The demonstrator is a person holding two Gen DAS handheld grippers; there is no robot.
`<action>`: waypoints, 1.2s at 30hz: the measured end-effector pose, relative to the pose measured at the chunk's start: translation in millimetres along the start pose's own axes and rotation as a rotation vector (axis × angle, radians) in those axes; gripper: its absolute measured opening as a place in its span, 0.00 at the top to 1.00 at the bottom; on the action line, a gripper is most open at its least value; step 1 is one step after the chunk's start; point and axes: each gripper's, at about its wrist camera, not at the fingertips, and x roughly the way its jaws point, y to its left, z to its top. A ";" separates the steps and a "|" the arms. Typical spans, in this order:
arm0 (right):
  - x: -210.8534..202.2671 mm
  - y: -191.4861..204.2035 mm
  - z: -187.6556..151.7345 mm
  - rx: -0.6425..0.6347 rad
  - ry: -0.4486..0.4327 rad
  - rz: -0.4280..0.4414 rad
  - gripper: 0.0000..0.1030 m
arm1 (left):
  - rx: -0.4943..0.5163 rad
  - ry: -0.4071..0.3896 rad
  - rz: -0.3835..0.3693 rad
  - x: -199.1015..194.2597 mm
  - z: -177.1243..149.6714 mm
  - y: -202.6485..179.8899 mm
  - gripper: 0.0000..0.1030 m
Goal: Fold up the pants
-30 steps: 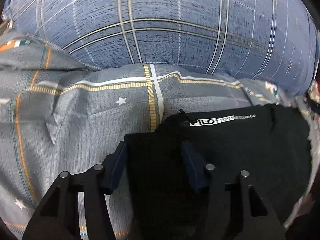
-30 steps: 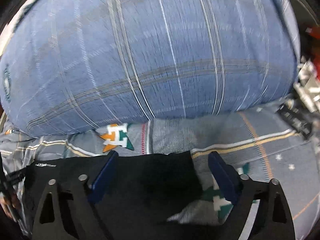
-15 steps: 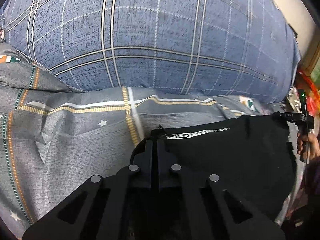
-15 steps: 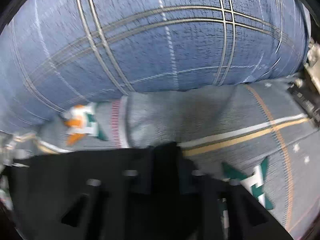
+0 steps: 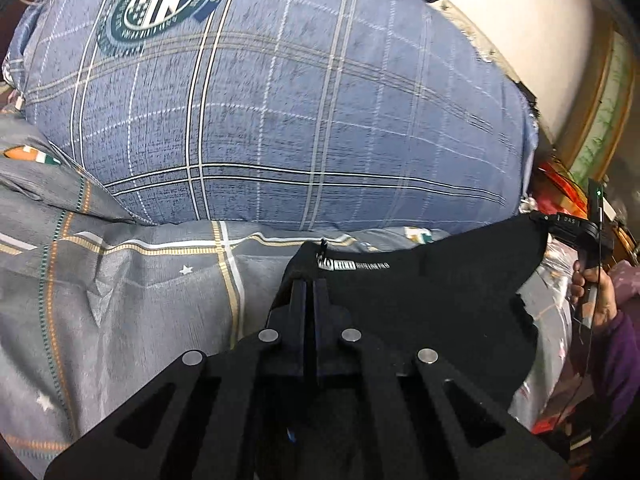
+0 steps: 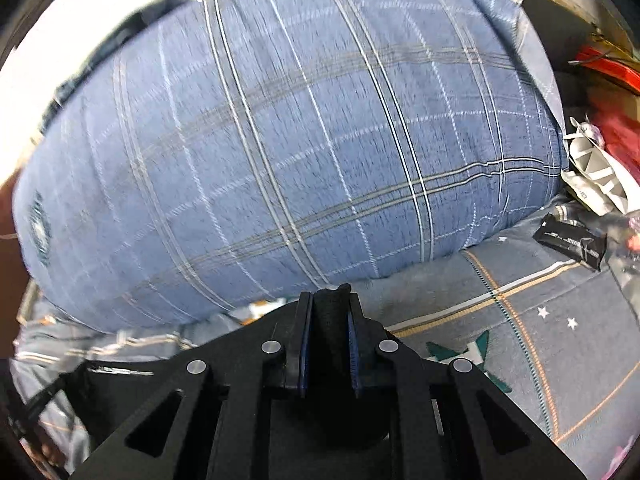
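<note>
- Left tool: clamped tight on black pants at the waistband corner; jaws just closed
- Right tool: pinching bunched pants fabric; just closed
- Pants stretched over grey bedsheet; blue pillow at 12 o'clock

The pillow is blue, crossed by a plaid of white, grey and dark lines, with a round teal and white emblem near its upper left. Below the pillow, the bedsheet is grey with yellow, white and teal stripes, small white stars and orange-and-teal motifs. Lying on the sheet below the pillow, the pants are black with white lettering.
</note>
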 end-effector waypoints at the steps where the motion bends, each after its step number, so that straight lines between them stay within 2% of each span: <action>1: -7.8 -1.3 -4.2 0.003 -0.015 0.004 0.85 | 0.015 -0.008 0.000 -8.4 -3.0 -4.7 0.99; 5: -36.2 -13.2 -23.3 0.042 -0.067 0.045 0.85 | 0.040 -0.021 -0.001 -30.9 -16.6 -11.7 0.99; 10: -71.2 -32.7 -52.1 0.054 -0.111 0.039 0.85 | 0.054 -0.007 0.013 -52.0 -44.3 -16.8 0.99; 15: -90.5 -65.9 -91.1 0.090 -0.087 0.023 0.85 | 0.050 0.015 0.003 -73.8 -84.6 -19.7 0.99; 18: -92.3 -83.0 -117.6 0.101 -0.047 0.007 0.85 | 0.046 0.068 0.031 -76.0 -115.9 -16.2 0.99; 21: -92.5 -107.1 -147.4 0.133 0.039 -0.004 0.74 | 0.037 0.143 0.052 -71.4 -143.6 -8.8 0.99; 23: -95.9 -123.8 -160.5 0.171 0.084 -0.008 0.62 | 0.025 0.203 0.080 -68.6 -158.5 -1.7 0.99; 25: -105.4 -138.5 -169.1 0.203 0.094 -0.016 0.45 | 0.042 0.206 0.095 -75.0 -163.3 -2.4 0.99; 27: -114.3 -144.4 -170.7 0.216 0.089 -0.017 0.42 | 0.058 0.179 0.098 -83.7 -159.7 -5.3 0.99; 30: -123.8 -139.4 -162.0 0.200 0.064 -0.011 0.41 | 0.060 0.107 0.053 -96.0 -146.0 -11.3 0.99; 31: -122.8 -134.7 -157.3 0.194 0.058 -0.008 0.38 | 0.072 0.092 0.035 -96.2 -141.1 -17.1 0.99; 34: -117.3 -114.6 -140.1 0.148 0.058 -0.017 0.36 | 0.103 0.083 0.018 -85.8 -134.5 -30.2 0.99; 36: -117.8 -102.5 -131.3 0.113 0.028 -0.032 0.36 | 0.107 0.095 0.014 -73.7 -131.7 -34.2 0.99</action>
